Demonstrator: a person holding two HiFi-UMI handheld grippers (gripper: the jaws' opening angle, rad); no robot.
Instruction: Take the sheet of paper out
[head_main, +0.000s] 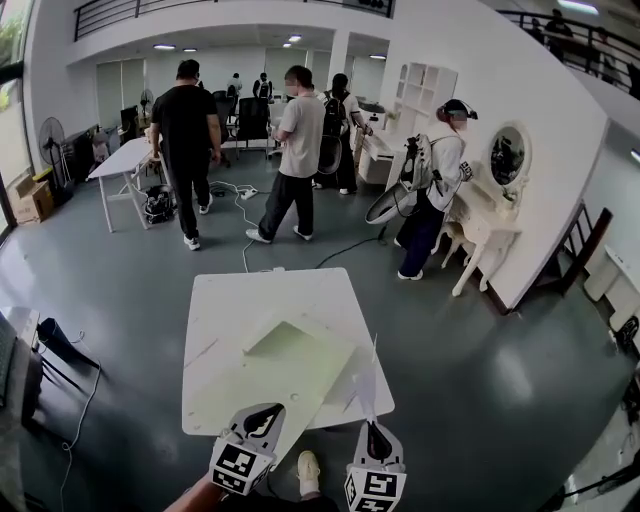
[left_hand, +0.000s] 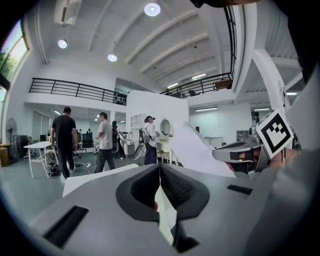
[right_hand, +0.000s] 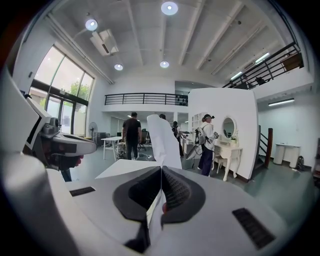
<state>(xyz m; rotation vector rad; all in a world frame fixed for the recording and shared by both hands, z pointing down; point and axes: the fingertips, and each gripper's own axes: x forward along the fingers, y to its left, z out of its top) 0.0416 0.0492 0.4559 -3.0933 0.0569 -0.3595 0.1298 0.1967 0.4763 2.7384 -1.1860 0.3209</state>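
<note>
- The right gripper (right_hand: 161, 192) is clamped on the lower edge of the paper (right_hand: 162, 142), which stands upright above the tabletop's near right corner.
- The left gripper (left_hand: 160, 185) is closed on the near end of the pale green envelope (head_main: 290, 375), which lies flat from the table's (head_main: 230, 300) middle to its near edge.
- Step in hand: drawing the paper out. It looks clear of the envelope, or nearly so.
- Next: pull the paper fully clear while the left grip pins the envelope, then lay it down.
- I cannot tell whether the envelope holds anything more.
</note>
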